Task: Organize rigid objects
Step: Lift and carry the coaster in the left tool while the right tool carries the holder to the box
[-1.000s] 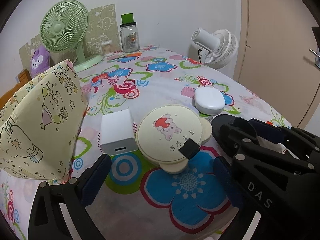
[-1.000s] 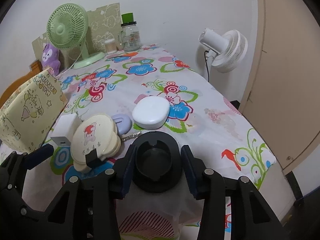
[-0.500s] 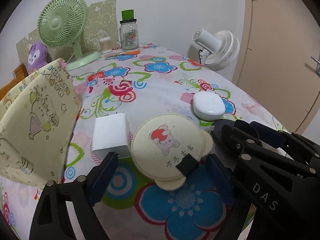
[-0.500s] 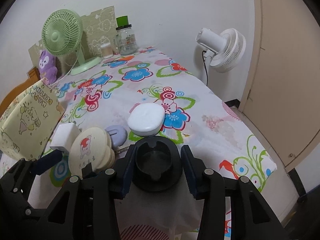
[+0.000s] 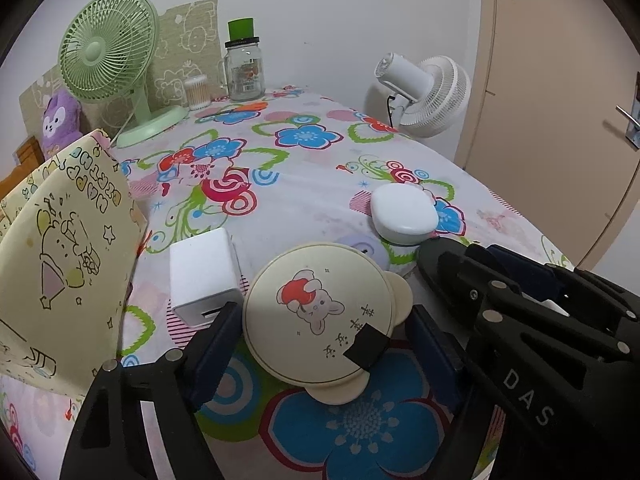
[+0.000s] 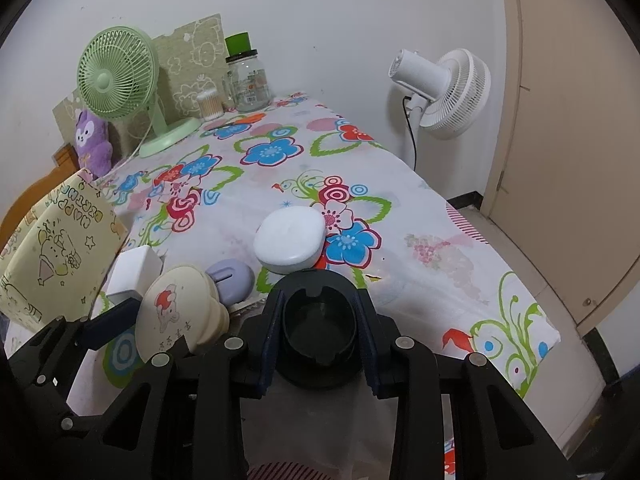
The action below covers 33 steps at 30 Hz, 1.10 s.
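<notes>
Straddling cream mirror [image 5: 320,316]: left tongs [image 5: 320,344]

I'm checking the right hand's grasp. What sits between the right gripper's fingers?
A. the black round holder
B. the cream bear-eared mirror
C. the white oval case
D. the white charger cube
A: in the right wrist view, the right gripper has its fingers against both sides of the black round holder.
</notes>
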Each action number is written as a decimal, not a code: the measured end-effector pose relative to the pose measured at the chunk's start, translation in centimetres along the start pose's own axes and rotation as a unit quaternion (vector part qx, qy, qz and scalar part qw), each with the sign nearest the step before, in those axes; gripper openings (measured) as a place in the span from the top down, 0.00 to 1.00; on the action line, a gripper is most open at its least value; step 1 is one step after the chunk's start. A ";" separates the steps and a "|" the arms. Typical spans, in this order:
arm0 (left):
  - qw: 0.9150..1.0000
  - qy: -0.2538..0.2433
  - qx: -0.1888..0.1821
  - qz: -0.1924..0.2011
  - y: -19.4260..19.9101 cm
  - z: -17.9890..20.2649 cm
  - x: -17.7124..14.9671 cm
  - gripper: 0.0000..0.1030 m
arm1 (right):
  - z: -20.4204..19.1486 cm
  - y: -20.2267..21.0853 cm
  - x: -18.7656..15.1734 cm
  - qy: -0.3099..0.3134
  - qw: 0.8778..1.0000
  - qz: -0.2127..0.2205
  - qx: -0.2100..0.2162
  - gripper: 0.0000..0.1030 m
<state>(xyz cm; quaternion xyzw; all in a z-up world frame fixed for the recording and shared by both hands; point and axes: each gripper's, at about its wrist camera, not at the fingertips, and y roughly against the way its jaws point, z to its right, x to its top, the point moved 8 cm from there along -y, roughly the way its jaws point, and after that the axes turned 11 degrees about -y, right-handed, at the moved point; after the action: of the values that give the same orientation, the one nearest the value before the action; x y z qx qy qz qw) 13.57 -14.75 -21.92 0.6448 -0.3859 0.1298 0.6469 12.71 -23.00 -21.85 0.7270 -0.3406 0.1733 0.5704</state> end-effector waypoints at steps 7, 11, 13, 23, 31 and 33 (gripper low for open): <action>1.000 -0.004 -0.001 0.011 1.2 -0.1 0.0 0.19 | -0.4 0.3 -0.1 -0.001 1.000 0.003 0.004 0.63; 1.000 -0.003 -0.001 0.016 1.9 -0.4 0.0 0.19 | -1.1 1.0 -0.1 0.002 1.000 0.007 0.003 0.63; 1.000 -0.002 0.002 0.021 2.4 -0.6 0.0 0.19 | -1.5 1.4 0.0 0.005 1.000 0.011 0.003 0.63; 0.999 0.004 0.007 0.037 4.4 -1.7 0.5 0.19 | -3.1 3.3 0.4 0.016 1.000 0.024 0.008 0.63; 0.998 0.008 0.020 0.051 6.2 -2.9 1.7 0.19 | -4.7 4.7 1.7 0.021 0.999 0.036 0.015 0.63; 0.998 0.008 0.022 0.054 6.6 -3.1 2.0 0.19 | -5.1 5.0 2.1 0.023 0.999 0.039 0.017 0.63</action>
<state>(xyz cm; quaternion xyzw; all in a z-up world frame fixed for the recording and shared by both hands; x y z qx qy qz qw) 11.54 -11.61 -15.40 0.6363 -0.4118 0.1780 0.6276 11.41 -19.35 -15.44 0.7184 -0.3524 0.2182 0.5586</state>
